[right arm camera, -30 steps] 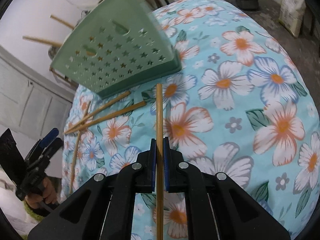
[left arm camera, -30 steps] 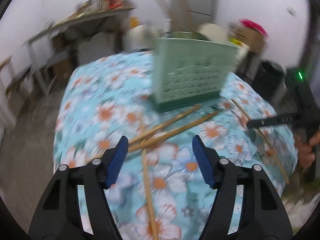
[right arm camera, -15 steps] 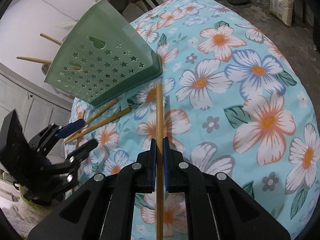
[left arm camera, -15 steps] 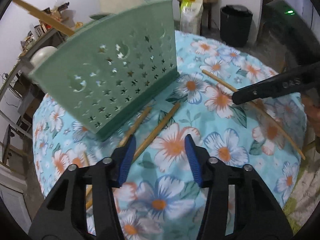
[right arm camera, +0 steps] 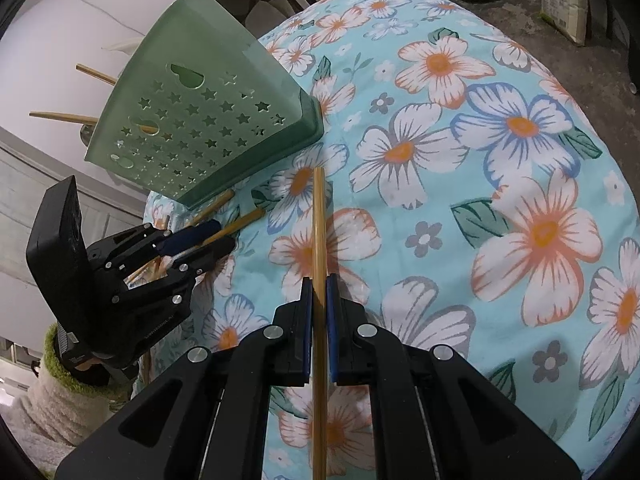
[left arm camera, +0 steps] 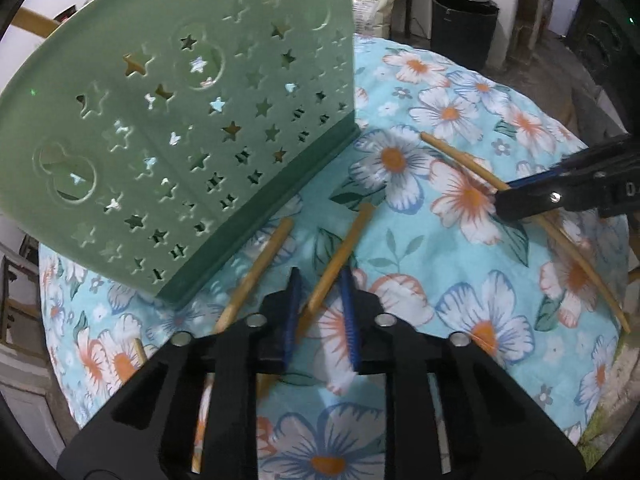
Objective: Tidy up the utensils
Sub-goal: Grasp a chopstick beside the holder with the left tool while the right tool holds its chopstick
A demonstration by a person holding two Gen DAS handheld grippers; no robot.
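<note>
Beside green holder (left arm camera: 176, 128) near table's far edge, left gripper (left arm camera: 320, 312) closing around loose chopstick (left arm camera: 340, 252), pads not yet pressing. Right gripper (right arm camera: 319, 312) clamps another chopstick (right arm camera: 319, 232). Risk: off-centre pinch makes stick roll away.

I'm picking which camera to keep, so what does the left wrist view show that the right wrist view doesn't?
Only the left wrist view shows the black bin and the left gripper closing around a chopstick, pads not yet pressing.

Only the right wrist view shows the chopsticks in the holder and a green-cuffed sleeve.

Both show the green holder, the floral cloth and the right gripper shut on its chopstick.
</note>
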